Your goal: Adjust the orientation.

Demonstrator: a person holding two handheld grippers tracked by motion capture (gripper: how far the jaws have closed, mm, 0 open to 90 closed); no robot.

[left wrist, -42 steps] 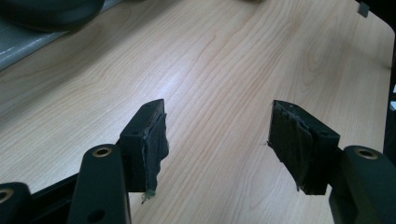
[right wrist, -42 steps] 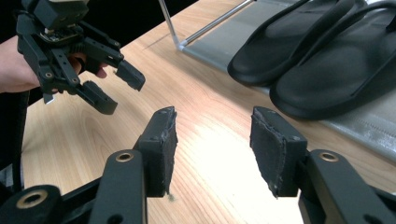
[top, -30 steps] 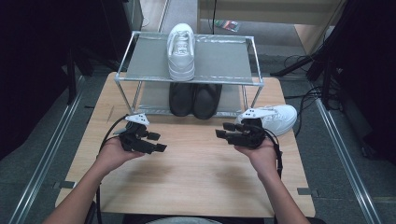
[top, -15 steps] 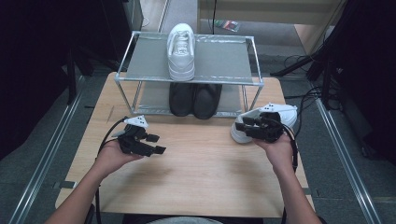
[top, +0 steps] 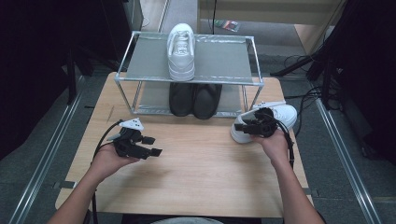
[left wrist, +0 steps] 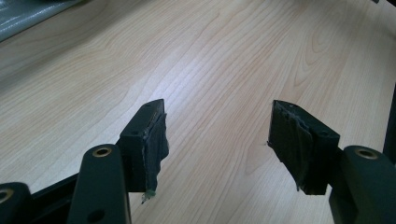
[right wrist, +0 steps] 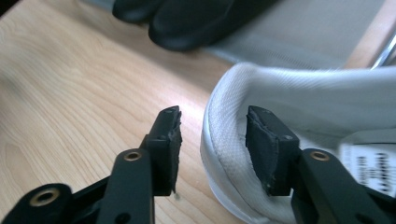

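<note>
On the table's [top: 196, 177] right side, just in front of the rack's [top: 189, 81] right leg, lies a white sneaker [top: 280, 116] of woven cloth with a thick padded collar and a pale rubber sole. Its heel points toward the table's middle. A label inside it carries dark print, too blurred to read.

The right gripper [right wrist: 212, 128] straddles the heel collar [right wrist: 229, 135]: 1 jaw stands outside the heel, the other inside the opening. The jaws have just been closing with the collar between them; a gap shows at the outer pad, so they are not yet clamped. In the high view this gripper [top: 250, 127] sits over the heel.

The left gripper [left wrist: 217, 135] hovers over bare wood at the table's left, jaws wide apart with nothing between them.

Another white sneaker [top: 181, 44] stands on the rack's top shelf. 2 black shoes [top: 195, 99] sit on the lower shelf, near the right gripper.
</note>
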